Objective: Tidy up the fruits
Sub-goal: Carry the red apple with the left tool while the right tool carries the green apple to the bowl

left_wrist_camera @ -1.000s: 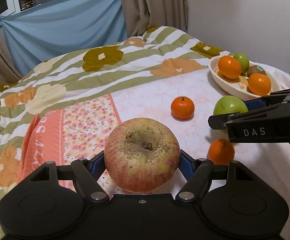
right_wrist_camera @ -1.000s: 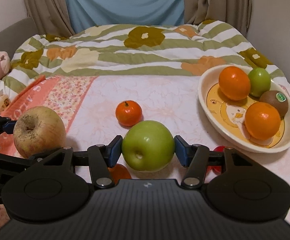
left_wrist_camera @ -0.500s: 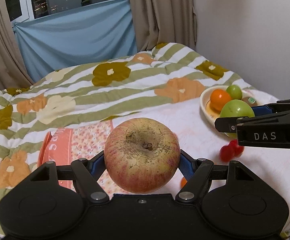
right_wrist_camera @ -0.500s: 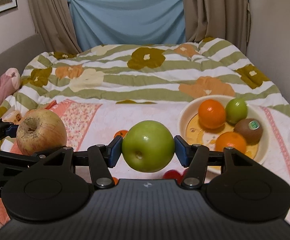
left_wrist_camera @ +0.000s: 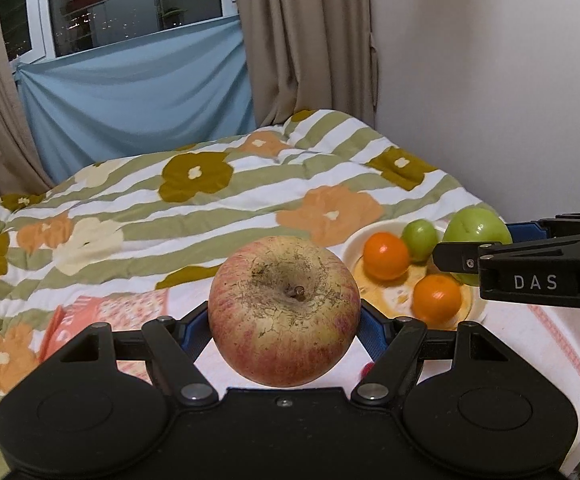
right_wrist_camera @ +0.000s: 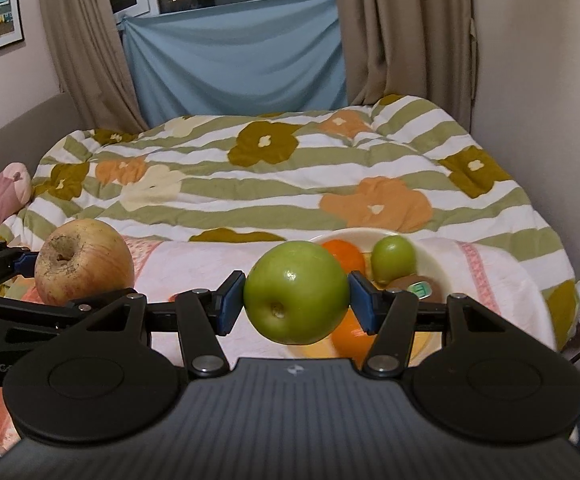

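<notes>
Over the bed, at nine o'clock, the left tongs (left_wrist_camera: 285, 320) clamp a large russeted red-yellow apple (left_wrist_camera: 285, 311); the right tongs (right_wrist_camera: 296, 296) clamp a smooth green apple (right_wrist_camera: 296, 292). Both are mid-carry. Next, I judge: lowering each into the cream ceramic bowl (right_wrist_camera: 438, 264) at three o'clock, among its oranges.

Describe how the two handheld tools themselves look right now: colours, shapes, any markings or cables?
Both are matte black plastic with blue pads on the fingers. The left tool has a smooth body with two round discs and silver pivot screws. The right tool looks alike but has a ribbed grey-black top with a small logo. From the left wrist view its side reads "DAS" in white, and a thin dark cable runs up behind it.
</notes>
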A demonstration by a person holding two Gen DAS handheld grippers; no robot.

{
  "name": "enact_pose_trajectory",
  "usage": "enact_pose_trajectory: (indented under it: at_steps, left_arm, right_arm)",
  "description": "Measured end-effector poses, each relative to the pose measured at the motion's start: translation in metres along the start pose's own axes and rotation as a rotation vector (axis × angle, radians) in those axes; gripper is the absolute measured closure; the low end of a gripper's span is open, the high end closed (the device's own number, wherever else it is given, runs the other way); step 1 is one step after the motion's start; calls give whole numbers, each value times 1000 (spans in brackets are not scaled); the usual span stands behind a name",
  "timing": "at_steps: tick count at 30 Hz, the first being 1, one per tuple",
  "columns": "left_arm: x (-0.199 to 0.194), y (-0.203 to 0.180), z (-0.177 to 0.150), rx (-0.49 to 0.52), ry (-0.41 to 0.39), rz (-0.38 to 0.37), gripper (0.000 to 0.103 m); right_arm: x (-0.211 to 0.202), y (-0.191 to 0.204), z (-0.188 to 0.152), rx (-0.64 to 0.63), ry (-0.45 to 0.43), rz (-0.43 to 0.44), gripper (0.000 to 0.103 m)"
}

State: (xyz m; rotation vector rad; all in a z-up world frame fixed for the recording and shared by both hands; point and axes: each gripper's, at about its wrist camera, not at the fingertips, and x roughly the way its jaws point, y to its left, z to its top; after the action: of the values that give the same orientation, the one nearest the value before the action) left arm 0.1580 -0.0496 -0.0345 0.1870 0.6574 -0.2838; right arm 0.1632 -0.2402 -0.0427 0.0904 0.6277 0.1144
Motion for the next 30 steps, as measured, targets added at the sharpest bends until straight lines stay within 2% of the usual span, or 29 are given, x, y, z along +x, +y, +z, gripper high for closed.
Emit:
enact_pose_trajectory:
  at_steps: [6,15,23,30]
  left_arm:
    - [16,-28,15,11,1,-16,26]
    - [63,-63,23,11,60,-38,26]
    - [113,-84,19,18,121,-4,26]
    - [132,-90,16,-2,144,16,26]
  right_arm:
    - [-1,-40,9,5,-2,-18,32]
    - [14,-92,6,5,34,-23,32]
    - [35,-119,-1,-14,73,7,32]
    - [52,-128,-7,-30,102,40,32]
